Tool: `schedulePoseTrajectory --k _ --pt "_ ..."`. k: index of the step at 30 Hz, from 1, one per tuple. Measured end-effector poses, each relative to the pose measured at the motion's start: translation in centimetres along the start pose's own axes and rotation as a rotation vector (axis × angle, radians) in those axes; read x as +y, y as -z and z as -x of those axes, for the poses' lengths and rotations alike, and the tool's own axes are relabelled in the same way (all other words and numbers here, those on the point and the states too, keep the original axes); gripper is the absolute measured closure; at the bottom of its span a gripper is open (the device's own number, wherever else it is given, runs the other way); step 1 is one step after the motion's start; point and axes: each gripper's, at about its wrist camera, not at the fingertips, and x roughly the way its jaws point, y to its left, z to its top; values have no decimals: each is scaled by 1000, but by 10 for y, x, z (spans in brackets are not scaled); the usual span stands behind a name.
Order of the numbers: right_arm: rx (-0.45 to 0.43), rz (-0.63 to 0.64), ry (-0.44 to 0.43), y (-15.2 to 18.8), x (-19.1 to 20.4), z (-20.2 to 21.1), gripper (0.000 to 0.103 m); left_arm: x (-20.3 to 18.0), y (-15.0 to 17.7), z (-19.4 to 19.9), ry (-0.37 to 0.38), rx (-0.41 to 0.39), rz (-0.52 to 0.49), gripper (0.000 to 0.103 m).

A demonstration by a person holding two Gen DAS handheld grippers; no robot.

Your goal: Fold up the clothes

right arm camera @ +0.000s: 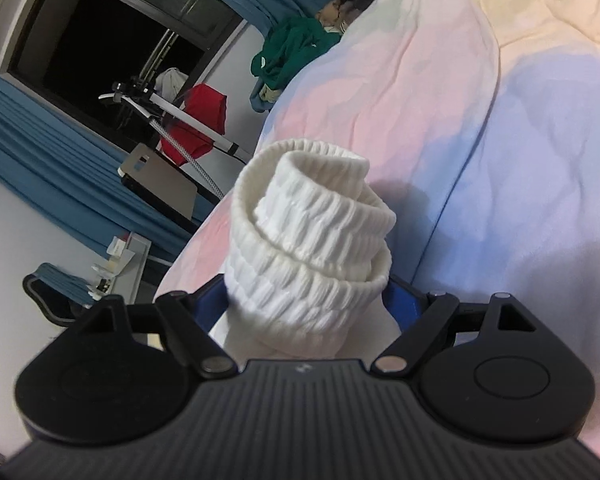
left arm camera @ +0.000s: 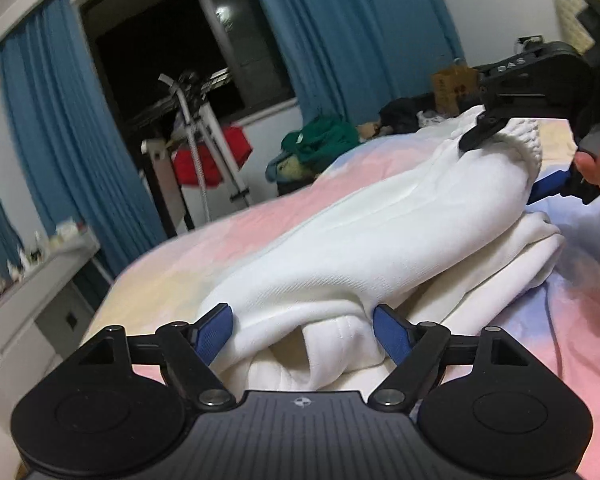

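Observation:
A white sweatshirt point(left arm camera: 380, 236) lies partly folded on the pastel bedsheet point(left arm camera: 228, 224). My left gripper point(left arm camera: 304, 328) is shut on a bunched part of the white sweatshirt, with blue pads on both sides of the cloth. My right gripper point(right arm camera: 306, 300) is shut on the sweatshirt's ribbed cuff point(right arm camera: 312, 236), which sticks up bunched between the fingers. In the left wrist view the right gripper point(left arm camera: 500, 140) holds the ribbed end point(left arm camera: 524, 140) lifted above the bed at the far right, with a hand behind it.
A pile of green and dark clothes point(left arm camera: 320, 140) lies at the bed's far edge, with a cardboard box point(left arm camera: 454, 88) behind. A drying rack with a red garment point(left arm camera: 212, 156) stands by the dark window and blue curtains point(left arm camera: 72, 140). A desk point(left arm camera: 40, 272) is at the left.

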Motion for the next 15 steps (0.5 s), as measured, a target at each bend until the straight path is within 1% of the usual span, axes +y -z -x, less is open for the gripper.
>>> schedulePoseTrajectory --k 2,4,7,8,9,11,12,14,15 --pt "-1 12 8 0 -1 -2 28 4 0 4 -17 29 25 24" --pt "5 22 24 1 -2 -3 39 5 0 8 -18 32 43 24" --pt "-25 78 34 4 5 1 51 10 -3 9 -26 41 75 24" --pt "-45 108 28 6 10 4 53 12 -5 7 -31 47 87 24" --pt "-68 141 19 9 15 7 56 17 -6 6 -28 58 117 24" --pt "-111 193 -23 11 24 15 57 31 -7 6 -23 87 199 24" --pt "-125 209 -31 11 26 18 58 38 -6 4 -26 108 242 24" --pt "-149 237 -36 10 28 23 58 58 -3 -5 -15 172 347 25" --pt "-141 234 -19 10 26 22 58 68 1 -7 0 198 404 25"
